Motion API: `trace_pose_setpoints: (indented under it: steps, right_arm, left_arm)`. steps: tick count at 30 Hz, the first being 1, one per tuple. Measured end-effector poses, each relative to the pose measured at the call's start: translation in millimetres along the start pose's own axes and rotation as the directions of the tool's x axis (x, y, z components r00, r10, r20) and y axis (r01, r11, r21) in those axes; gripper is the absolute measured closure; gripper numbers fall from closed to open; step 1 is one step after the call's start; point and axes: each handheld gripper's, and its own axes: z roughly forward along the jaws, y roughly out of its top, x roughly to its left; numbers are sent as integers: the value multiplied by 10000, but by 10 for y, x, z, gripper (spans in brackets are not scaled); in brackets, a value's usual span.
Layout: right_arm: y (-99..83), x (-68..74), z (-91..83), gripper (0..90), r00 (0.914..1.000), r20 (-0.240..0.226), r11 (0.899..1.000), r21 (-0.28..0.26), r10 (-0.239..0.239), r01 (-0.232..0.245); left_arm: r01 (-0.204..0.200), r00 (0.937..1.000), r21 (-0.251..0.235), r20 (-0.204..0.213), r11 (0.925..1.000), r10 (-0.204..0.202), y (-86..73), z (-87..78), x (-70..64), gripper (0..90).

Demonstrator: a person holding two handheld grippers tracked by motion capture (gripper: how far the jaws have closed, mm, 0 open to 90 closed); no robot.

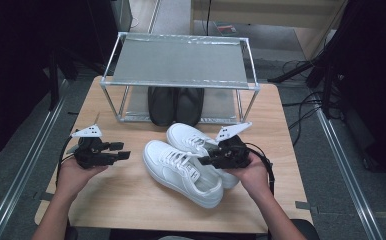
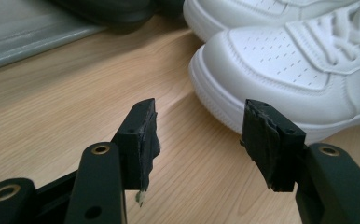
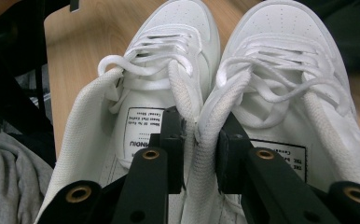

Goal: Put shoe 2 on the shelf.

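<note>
The pair of white sneakers (image 1: 188,162) is being gripped right now at the middle of the desk (image 1: 126,200), toes pointed toward eleven o'clock and heels toward five o'clock. The right hand-held gripper (image 1: 206,160) is clamped on the two inner collars of the pair, pinched together between its jaws, as is seen plainly in the right gripper view, where the padded collar edges (image 3: 197,126) are squeezed side by side just behind the laces (image 3: 280,79). The left hand-held gripper (image 1: 126,152) is held at about nine o'clock of the shoes, near them but not touching, its jaws spread apart with nothing between them; in the left gripper view the toe of the nearer sneaker (image 2: 280,70) is seen just beyond the open jaws. Up at twelve o'clock a metal shoe rack (image 1: 181,62) is standing, with a pair of black shoes (image 1: 176,105) already parked on its lower shelf and the upper shelf bare. The step in hand is judged to be the pickup of the white pair as one unit. A clean lift is called for next, with the pinch kept firm so that neither collar slips out, then a carry toward twelve o'clock, most likely onto the rack. The toes may have to be steadied by the free left hand-held gripper, since both shoes would be hung from a single grip near the heels.
</note>
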Motion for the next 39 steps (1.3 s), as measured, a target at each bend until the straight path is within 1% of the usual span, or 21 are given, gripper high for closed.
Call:
trace_pose_setpoints:
  steps: [3, 4, 9, 12, 18, 19, 20, 21, 23, 25, 28, 30, 31, 35, 37, 39]
  right_arm:
    - [61, -19, 12, 774, 9998, -149, 9999, -20, -167, 166]
    - [93, -40, 11, 773, 9994, -248, 9997, 18, -260, 261]
    - [201, -106, -16, 773, 9970, -574, 9986, 47, -529, 532]
    - [290, -145, -40, 774, 9961, -700, 9985, 36, -542, 545]
    - [482, -162, -81, 774, 9952, -688, 9975, 28, -699, 702]
    - [521, -164, -91, 774, 9945, -688, 9968, 22, -789, 793]
    - [521, -164, -91, 774, 9945, -688, 9968, 22, -789, 793]
    - [622, -156, -128, 774, 9939, -663, 9961, 33, -883, 887]
    - [685, -151, -154, 774, 9935, -655, 9956, 32, -929, 933]
    - [776, -152, -189, 775, 9943, -688, 9966, 84, -817, 825]
    - [906, -141, -242, 777, 9927, -757, 9953, 157, -943, 958]
    - [982, -143, -279, 778, 9916, -819, 9948, 105, -1004, 1016]
    - [1016, -142, -297, 778, 9904, -879, 9942, 52, -1066, 1075]
    - [1131, -124, -389, 778, 9881, -936, 9924, -236, -1222, 1205]
    - [1179, -125, -445, 778, 9875, -977, 9918, -440, -1235, 1197]
    - [1225, -128, -503, 778, 9878, -1062, 9922, -639, -1138, 1074]
  left_arm:
    - [67, 10000, -21, -48, 10000, -67, -20, -17, 37, 448]
    - [177, 9998, 72, -119, 9998, -176, -47, -31, 61, 444]
    - [107, 9995, 108, -312, 9999, -104, -99, -75, 61, 437]
    - [143, 9994, 107, -324, 9998, -139, -133, -100, 61, 422]
    - [256, 9986, -72, -463, 9996, -259, -175, -158, 52, 422]
    - [284, 9985, -80, -468, 9996, -288, -181, -167, 55, 421]
    - [284, 9985, -80, -468, 9996, -288, -181, -167, 55, 421]
    - [333, 9979, -140, -552, 9993, -340, -194, -182, 60, 421]
    - [423, 9970, -168, -648, 9990, -433, -200, -205, 63, 422]
    - [416, 9959, -266, -795, 9988, -436, -210, -233, 67, 423]
    - [483, 9953, -277, -826, 9985, -504, -225, -240, 73, 422]
    - [527, 9960, -187, -708, 9984, -539, -229, -232, 78, 421]
    - [491, 9958, -146, -764, 9987, -500, -230, -226, 76, 420]
    - [459, 9966, -93, -678, 9989, -464, -229, -217, 63, 421]
    - [478, 9966, -102, -667, 9988, -483, -226, -211, 58, 421]
    - [422, 9969, -64, -667, 9991, -425, -223, -212, 56, 421]
